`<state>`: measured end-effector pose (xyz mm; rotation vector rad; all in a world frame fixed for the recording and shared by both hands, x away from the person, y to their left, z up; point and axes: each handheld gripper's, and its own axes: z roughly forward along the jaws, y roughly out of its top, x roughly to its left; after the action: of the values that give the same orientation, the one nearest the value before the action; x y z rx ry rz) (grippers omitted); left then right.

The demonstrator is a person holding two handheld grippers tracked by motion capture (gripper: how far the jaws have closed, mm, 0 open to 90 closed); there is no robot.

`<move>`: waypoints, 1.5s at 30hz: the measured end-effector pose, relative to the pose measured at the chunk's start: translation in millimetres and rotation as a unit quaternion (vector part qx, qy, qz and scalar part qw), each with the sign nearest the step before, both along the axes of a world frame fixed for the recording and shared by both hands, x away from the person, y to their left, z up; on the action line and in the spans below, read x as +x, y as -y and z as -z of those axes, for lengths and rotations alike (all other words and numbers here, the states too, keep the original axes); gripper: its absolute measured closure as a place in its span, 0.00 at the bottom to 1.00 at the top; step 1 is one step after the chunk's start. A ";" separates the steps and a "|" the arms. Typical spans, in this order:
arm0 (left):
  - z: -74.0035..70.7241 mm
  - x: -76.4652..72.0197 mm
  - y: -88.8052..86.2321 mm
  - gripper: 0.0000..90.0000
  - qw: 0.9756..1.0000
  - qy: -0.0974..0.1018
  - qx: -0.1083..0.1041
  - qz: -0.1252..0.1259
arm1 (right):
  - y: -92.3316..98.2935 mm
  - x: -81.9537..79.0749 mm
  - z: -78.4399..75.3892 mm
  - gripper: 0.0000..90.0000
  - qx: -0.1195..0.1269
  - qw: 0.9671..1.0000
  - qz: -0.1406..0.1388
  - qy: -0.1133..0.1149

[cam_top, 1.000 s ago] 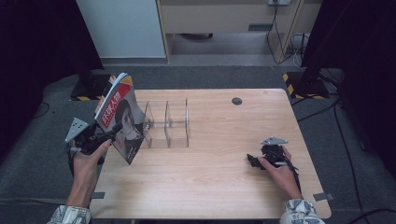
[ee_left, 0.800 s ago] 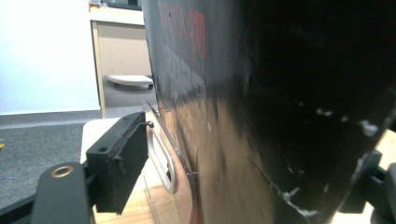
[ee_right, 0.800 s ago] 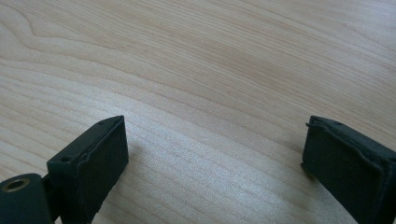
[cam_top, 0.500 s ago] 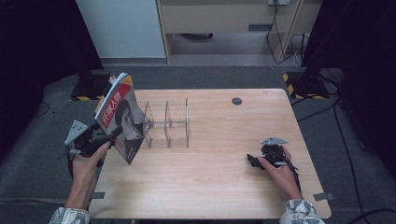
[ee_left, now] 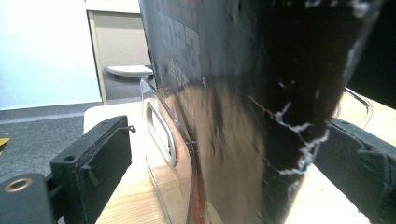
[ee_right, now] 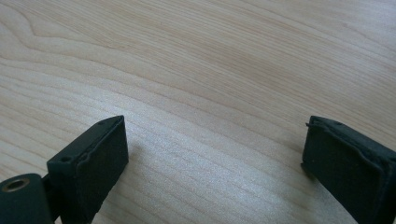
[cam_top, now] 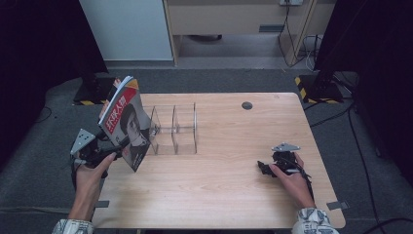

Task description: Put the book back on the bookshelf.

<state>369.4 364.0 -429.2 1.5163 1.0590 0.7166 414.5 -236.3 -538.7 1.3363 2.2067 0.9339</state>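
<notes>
Leaning at the table's left edge, a magazine (cam_top: 125, 122) stands tilted against the clear acrylic rack (cam_top: 174, 129), 3 dividers visible. Left gripper (cam_top: 113, 152): jaws have just been opening, now wide, magazine between them; left pad clear of it, right pad probably just off the cover. Mid-table bare wood (cam_top: 229, 180); small dark disc (cam_top: 247, 105) far side. Right gripper (cam_top: 263, 168) rests open, holding nothing. Grey floor, cables, white cabinet (cam_top: 126, 29) beyond.
</notes>
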 end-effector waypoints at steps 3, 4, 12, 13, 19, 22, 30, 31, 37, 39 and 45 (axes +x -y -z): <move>1.5 -1.8 1.3 0.05 1.000 0.000 0.008 0.002 | 0.0 -0.1 0.0 0.08 0.000 1.000 0.000 0.000; 1.5 -1.8 1.3 0.05 1.000 0.000 0.008 0.002 | 0.0 -0.1 0.0 0.08 0.000 1.000 0.000 0.000; 7.1 -7.4 2.1 0.06 1.000 -0.001 0.015 0.002 | 0.0 -0.1 0.0 0.08 0.000 1.000 0.000 0.000; 8.0 -8.0 2.4 0.06 1.000 -0.002 0.016 0.002 | 0.0 -0.2 0.0 0.08 0.000 1.000 -0.001 0.000; 13.4 -11.4 2.7 0.06 0.999 -0.008 0.031 0.002 | 0.1 -0.2 0.0 0.08 0.000 1.000 -0.002 0.000; 13.9 -12.1 1.7 0.06 0.999 -0.010 0.030 0.002 | 0.1 -0.2 0.0 0.08 0.000 1.000 -0.002 0.001; 23.1 -17.6 6.5 0.07 0.998 -0.024 0.063 0.007 | -0.1 -0.5 0.0 0.08 0.000 1.000 -0.002 0.001; 23.6 -18.4 6.3 0.07 0.998 -0.024 0.064 0.006 | -0.1 -0.5 0.0 0.08 0.000 1.000 -0.003 0.001; 27.8 -21.9 8.5 0.07 0.996 -0.034 0.083 0.006 | -0.4 -0.8 0.0 0.08 0.001 1.000 -0.004 0.000; 31.1 -23.2 10.4 0.07 0.995 -0.041 0.089 0.007 | -0.5 -0.9 0.1 0.08 0.002 1.000 -0.004 0.000; 36.9 -23.8 9.1 0.08 0.994 -0.059 0.088 -0.002 | -0.6 -0.9 0.1 0.08 0.002 1.000 -0.003 0.000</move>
<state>345.5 354.9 -466.1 1.7267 1.1098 0.7458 413.5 -235.7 -538.8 1.3317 2.2105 0.9409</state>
